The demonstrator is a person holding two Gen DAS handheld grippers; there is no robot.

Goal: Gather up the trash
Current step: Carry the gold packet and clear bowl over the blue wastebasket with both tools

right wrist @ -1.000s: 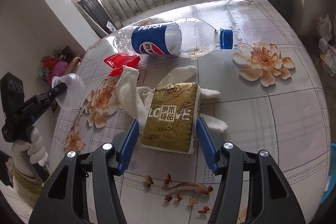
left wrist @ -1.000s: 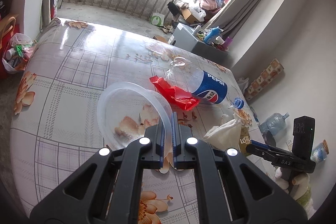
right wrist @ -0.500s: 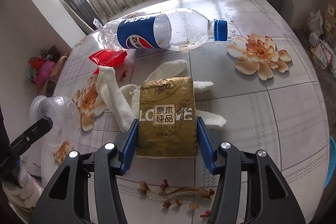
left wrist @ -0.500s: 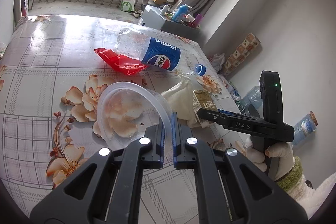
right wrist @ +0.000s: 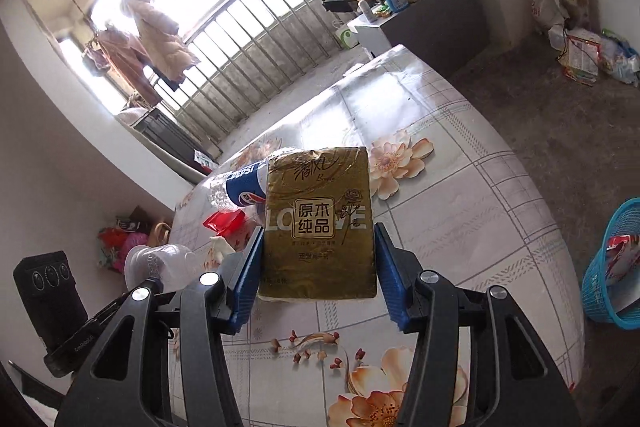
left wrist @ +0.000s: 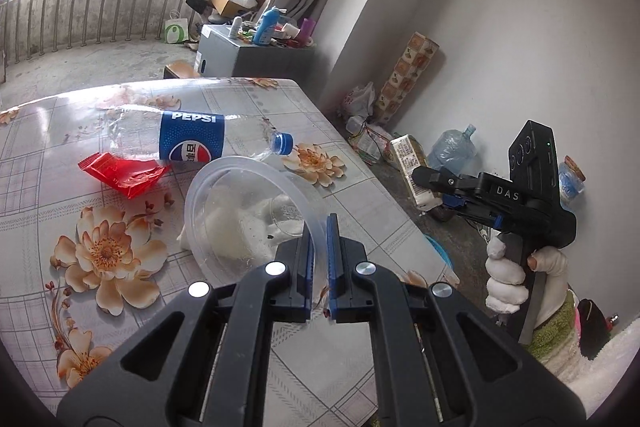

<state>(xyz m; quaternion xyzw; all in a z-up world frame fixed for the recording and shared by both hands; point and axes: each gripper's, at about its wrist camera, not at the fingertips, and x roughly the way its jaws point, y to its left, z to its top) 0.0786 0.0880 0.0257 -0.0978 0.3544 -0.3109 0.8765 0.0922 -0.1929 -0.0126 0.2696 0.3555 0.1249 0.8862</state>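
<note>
My left gripper is shut on the rim of a clear plastic bowl and holds it above the table. My right gripper is shut on a gold tissue pack, lifted off the table; the right gripper also shows in the left wrist view beyond the table's right edge. An empty Pepsi bottle and a red wrapper lie on the floral table. White crumpled tissue shows through the bowl.
A blue mesh basket with some trash stands on the floor to the right of the table. A grey cabinet with bottles stands by the balcony railing. Bags and a water jug lie along the wall.
My right gripper has closed on the tissue pack and lifted it off the table toward the right. My left gripper has swung right with the bowl.
</note>
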